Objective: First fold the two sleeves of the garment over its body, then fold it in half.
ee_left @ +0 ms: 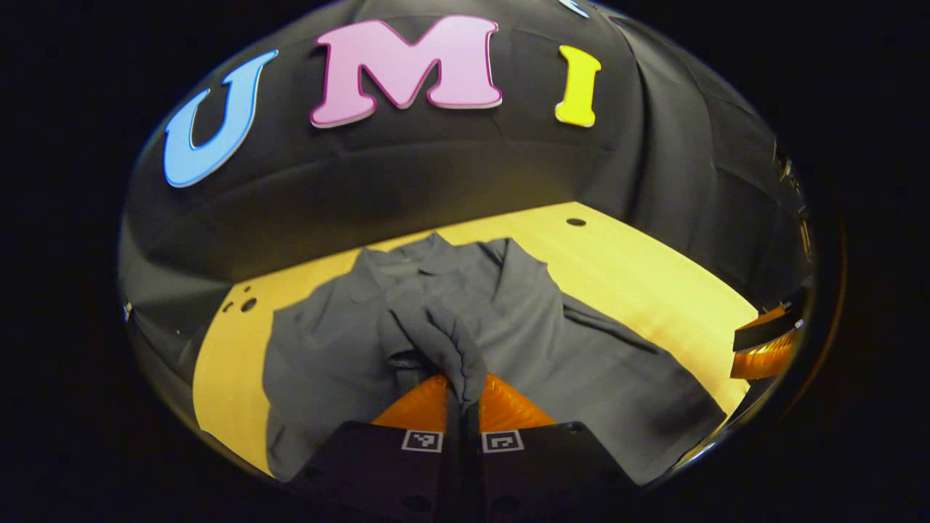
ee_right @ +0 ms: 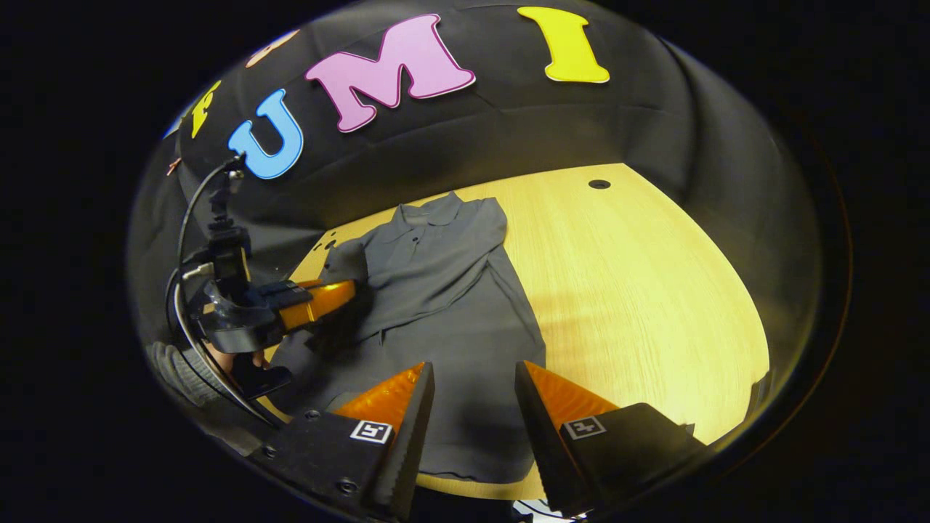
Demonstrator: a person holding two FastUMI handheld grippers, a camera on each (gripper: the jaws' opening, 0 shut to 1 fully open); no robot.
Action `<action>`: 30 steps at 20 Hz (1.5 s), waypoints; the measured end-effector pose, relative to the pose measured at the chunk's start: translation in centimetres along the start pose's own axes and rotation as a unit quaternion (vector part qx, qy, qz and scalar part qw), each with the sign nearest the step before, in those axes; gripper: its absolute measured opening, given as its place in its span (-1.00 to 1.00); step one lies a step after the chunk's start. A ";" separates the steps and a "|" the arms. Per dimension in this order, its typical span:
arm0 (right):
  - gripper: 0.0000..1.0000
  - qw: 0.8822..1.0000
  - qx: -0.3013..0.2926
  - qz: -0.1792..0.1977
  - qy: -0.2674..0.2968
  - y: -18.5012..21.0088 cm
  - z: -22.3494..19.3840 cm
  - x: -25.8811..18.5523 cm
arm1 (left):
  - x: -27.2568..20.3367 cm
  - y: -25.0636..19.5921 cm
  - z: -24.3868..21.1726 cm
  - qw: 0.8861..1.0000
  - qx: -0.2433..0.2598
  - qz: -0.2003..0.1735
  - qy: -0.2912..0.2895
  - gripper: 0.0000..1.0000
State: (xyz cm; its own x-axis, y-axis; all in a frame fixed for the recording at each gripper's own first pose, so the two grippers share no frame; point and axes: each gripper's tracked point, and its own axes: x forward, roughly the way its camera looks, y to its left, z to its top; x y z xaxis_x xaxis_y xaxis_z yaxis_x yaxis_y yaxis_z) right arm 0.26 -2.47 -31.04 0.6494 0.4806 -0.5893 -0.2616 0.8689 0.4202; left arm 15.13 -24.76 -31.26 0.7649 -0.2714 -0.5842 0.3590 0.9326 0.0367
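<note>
The left sleeve [ee_left: 436, 341] is pinched in the closed left gripper [ee_left: 463, 407] for folding over the shirt [ee_right: 443, 305], while the right gripper [ee_right: 472, 392] is held wide above the hem, free.

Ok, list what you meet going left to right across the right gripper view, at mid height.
Person's sleeve → left gripper → grey garment → bare wooden table.

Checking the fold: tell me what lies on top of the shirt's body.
A folded sleeve lies across the grey shirt; the left gripper pinches the other sleeve above it. What the folds cover is hidden.
</note>
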 end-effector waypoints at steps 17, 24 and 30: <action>0.41 1.000 0.022 -0.018 0.005 -1.1 -1.6 -0.7 | -2.2 -6.4 -3.5 0.979 -0.100 -0.174 0.036 0.91; 0.51 0.999 0.005 -0.035 0.022 -1.1 -3.4 -0.4 | -8.8 -1.9 -5.2 0.983 -0.100 -0.152 0.016 0.90; 0.87 0.997 0.001 -0.064 0.049 -0.8 -6.8 -1.1 | -14.3 3.6 -9.0 0.990 -0.090 -0.105 0.019 0.90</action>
State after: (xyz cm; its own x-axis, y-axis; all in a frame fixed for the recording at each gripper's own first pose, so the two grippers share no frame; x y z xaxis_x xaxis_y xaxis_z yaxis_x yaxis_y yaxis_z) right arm -5.14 -2.94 -35.42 0.6038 0.3757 -0.7030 -0.1808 0.9235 0.3383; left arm 0.70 -15.35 -30.09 0.6614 -0.4577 -0.5942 0.4043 0.8848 -0.2316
